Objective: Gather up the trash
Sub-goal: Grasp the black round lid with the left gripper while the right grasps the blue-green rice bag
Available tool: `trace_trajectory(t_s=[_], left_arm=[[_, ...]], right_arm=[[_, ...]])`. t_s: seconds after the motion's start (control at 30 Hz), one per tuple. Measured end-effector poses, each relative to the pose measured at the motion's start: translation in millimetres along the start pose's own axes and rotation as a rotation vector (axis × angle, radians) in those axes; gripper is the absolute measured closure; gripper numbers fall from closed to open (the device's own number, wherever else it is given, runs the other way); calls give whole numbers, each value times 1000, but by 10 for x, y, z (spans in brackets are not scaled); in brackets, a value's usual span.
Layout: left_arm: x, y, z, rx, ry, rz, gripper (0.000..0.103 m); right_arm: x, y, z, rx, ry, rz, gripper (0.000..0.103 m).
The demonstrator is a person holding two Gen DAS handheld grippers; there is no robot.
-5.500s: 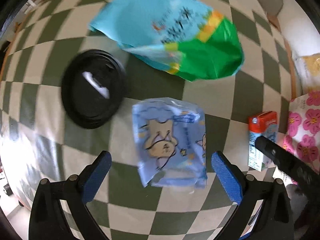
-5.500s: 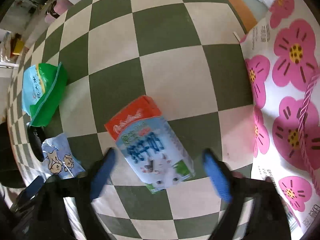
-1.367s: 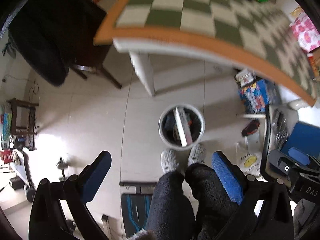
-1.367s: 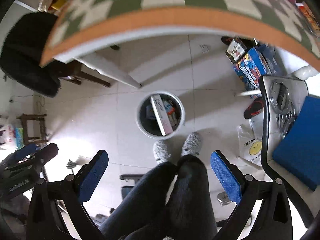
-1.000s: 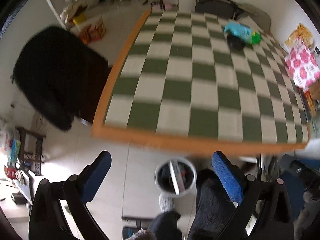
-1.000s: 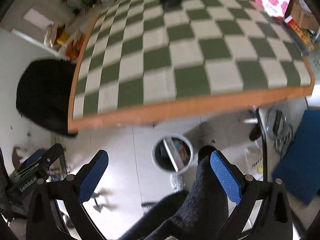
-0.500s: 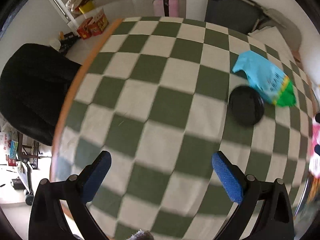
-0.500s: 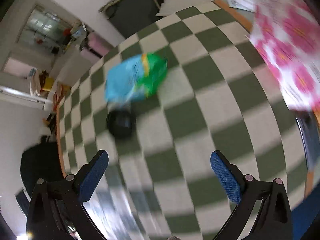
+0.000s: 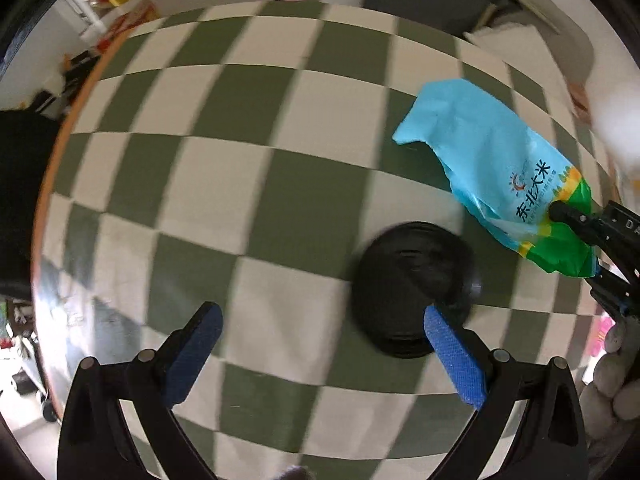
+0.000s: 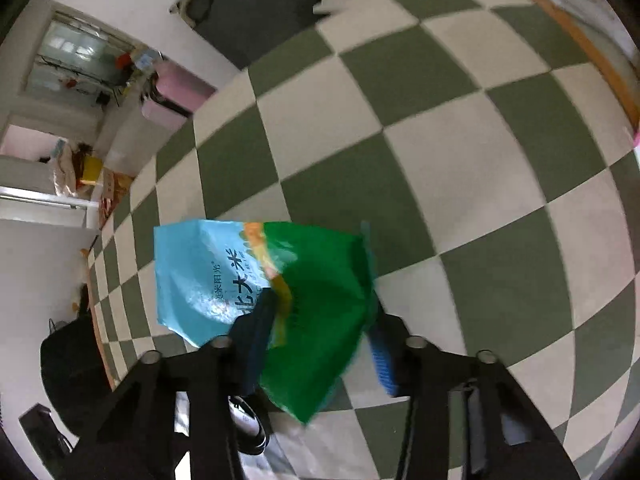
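Right gripper (image 10: 320, 332) jaws closing, the blue-green rice bag (image 10: 256, 280) between its 2 fingers on the checkered table (image 10: 460, 168). Left gripper (image 9: 320, 344) wide open, empty; black lid (image 9: 412, 288) beside its right finger.

Green-and-cream checkered tablecloth (image 9: 256, 184) covers table, orange wooden edge (image 9: 48, 184) along left side. Black chair (image 9: 16, 200) beyond that edge. Pink storage boxes (image 10: 176, 96) on floor in back room. Dark rectangular mat (image 10: 256, 12) against white wall. Yellow box (image 10: 93, 168) near doorway, blurred.
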State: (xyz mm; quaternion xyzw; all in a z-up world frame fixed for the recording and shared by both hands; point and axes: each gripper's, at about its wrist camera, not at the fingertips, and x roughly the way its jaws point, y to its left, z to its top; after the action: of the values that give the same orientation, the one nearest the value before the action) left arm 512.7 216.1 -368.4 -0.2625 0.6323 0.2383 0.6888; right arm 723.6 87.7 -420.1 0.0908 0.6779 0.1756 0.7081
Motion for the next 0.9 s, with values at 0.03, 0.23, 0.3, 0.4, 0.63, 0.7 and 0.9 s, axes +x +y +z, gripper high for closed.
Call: trace_trajectory(t_s=[0.03,0.23,0.3,0.4,0.63,0.7,0.9], left_arm=[[41,-72,7,13,14,-7,0],[353,-435,-7,103,103,-10,0],[433,-506,-36,122,118,8,1],[418,-553,-87,139,82,37,6],[222,-515,-156,151,22,24,59],[154,-473,-195,152,5,26,64],[-75,-415,-396,181,-61,13,94]], right_arm=[[-54,-43,-12,15,-20,-1,63],[-455,-496,-6,121,-146,-53,67],[-442,-611,-4,137,-131,-58,67],[-405,-693,-21,141,-118,-65,67],[-509,-706,-160,100,-128,-59,69],[-553,-697,-205,89,-129,-48,70],[-706,-713,-367,62,-138,-25,71]])
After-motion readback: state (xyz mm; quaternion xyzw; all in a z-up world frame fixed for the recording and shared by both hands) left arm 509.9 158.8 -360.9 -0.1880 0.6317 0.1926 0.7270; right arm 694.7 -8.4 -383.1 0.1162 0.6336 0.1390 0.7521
